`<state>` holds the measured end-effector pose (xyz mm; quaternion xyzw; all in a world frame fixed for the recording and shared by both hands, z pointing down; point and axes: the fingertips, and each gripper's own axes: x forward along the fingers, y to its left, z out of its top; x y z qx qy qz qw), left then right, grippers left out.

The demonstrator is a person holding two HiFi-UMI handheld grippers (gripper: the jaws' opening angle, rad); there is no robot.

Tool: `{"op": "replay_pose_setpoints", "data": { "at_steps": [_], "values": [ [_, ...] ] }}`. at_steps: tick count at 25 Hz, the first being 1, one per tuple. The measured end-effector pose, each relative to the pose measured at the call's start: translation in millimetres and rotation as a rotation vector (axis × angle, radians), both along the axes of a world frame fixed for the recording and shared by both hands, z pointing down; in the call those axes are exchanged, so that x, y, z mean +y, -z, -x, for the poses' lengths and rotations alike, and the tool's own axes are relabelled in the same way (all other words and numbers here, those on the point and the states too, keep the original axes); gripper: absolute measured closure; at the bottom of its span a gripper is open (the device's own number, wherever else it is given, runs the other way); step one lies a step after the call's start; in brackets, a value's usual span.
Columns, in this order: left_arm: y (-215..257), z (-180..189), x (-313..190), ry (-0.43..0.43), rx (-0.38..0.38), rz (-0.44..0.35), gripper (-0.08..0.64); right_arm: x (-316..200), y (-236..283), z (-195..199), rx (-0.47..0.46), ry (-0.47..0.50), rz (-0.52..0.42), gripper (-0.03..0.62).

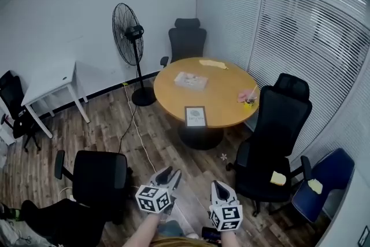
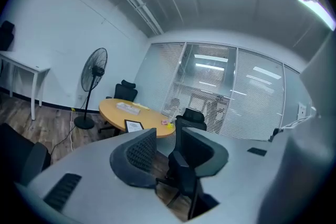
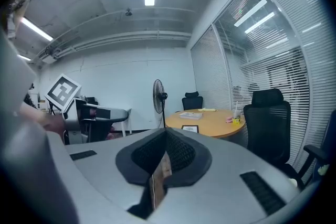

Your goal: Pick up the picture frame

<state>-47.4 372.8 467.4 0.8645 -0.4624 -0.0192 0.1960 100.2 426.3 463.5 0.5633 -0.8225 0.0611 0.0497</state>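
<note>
Two grippers hang well short of the round wooden table [image 1: 231,95], where the small dark-edged picture frame [image 1: 195,116] seems propped at the near rim. The left gripper [image 1: 169,175] is spread and empty; the right gripper [image 1: 218,185] is pressed together on nothing. Stepping closer, then closing gently on the frame's side edge, should keep it from tipping. Only the head view shows the white floor cable [image 1: 136,124] across the path; the right gripper view confirms the frame faces the person.
</note>
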Motion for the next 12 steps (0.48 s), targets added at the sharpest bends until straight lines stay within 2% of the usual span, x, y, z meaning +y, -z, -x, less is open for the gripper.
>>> {"op": "replay_pose_setpoints", "data": {
  "at_steps": [4, 5, 12],
  "values": [
    [3.6, 1.6, -0.1, -0.019, 0.121, 0.02, 0.405, -4.4, 2.1, 2.5, -0.037, 0.019, -0.01, 0.58],
    [3.9, 3.3, -1.0, -0.015, 0.129, 0.022, 0.405, -6.5, 1.0, 2.9, -0.045, 0.021, -0.006, 0.58],
    [-7.0, 16.2, -21.7, 0.037, 0.096, 0.05, 0.405, -28.7, -11.1, 6.3, -0.036, 0.039, 0.037, 0.58]
  ]
}}
